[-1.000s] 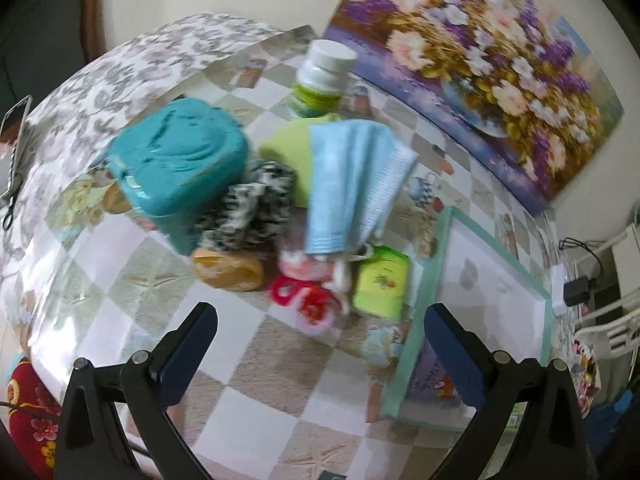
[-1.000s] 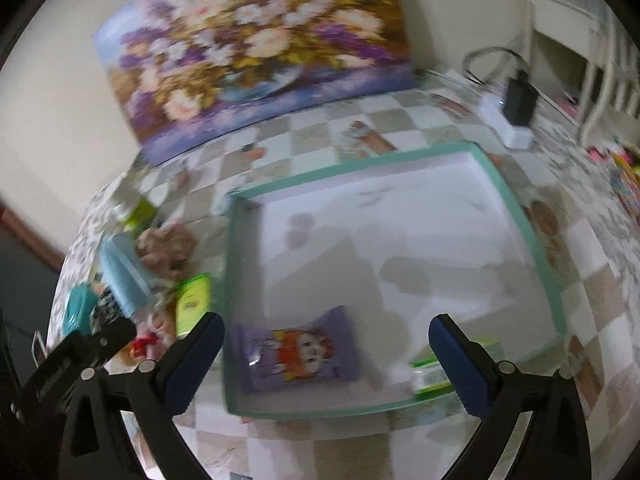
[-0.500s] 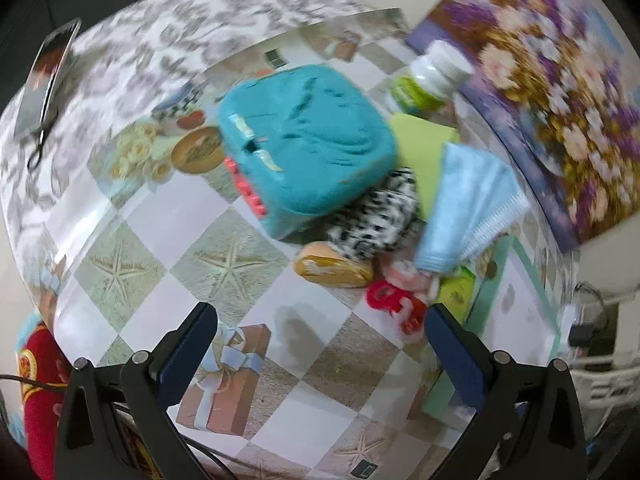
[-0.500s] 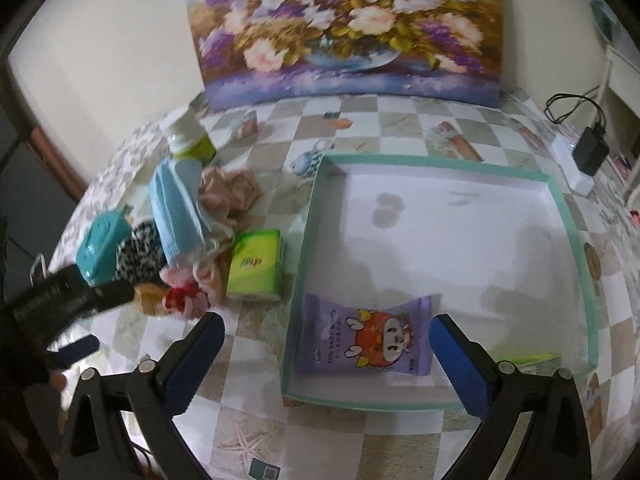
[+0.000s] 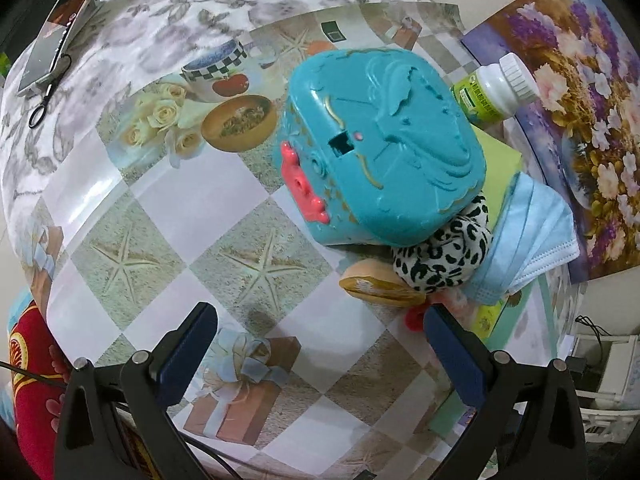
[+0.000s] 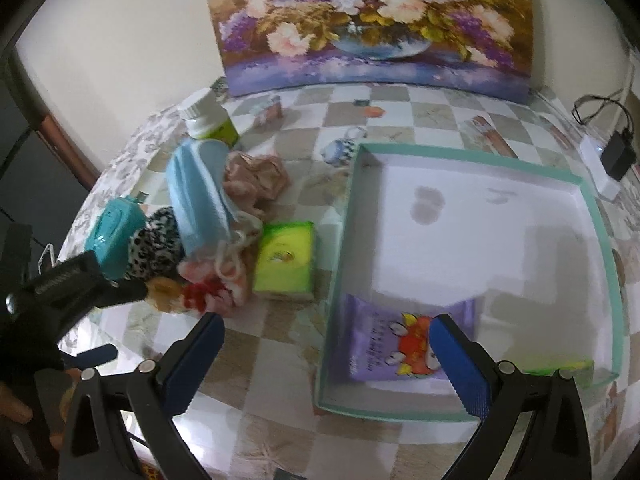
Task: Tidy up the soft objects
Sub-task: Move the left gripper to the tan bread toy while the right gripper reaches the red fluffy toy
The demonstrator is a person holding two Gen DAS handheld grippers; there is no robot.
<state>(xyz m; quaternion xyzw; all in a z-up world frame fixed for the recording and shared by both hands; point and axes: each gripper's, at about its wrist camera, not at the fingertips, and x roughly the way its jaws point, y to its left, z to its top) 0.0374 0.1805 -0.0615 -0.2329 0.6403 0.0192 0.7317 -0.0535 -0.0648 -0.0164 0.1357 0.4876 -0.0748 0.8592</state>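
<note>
Surface: checked oilcloth table is seen, with a flower painting propped along its far edge and a patterned cloth under the oilcloth toward the left edge.
Soft pile: a blue face mask, a spotted black-and-white scrunchie, a tan round piece, pink and red fabric bits and a green tissue pack are heaped together just left of the tray, touching one another.
Hard items in the pile: a teal plastic case is leaned on the scrunchie; a white-capped bottle is stood behind it.
Tray: a teal-rimmed tray is set toward the right edge; a purple tissue pack is already laid in its near left corner.
Left gripper: spread wide, nothing held, hovered above bare oilcloth just short of the tan piece.
Right gripper: spread wide, nothing held, hovered over the tray's near rim.
Risk, tangle: mask loops and pink fabric are likely to be dragged along if one item is pinched.
Risk, topple: the case may be tipped or slid if the scrunchie beneath it is pulled.
Risk, knock: the bottle may be felled by a deep reach.
Risk, thin grasp: the flat mask may be missed or only partly caught.
</note>
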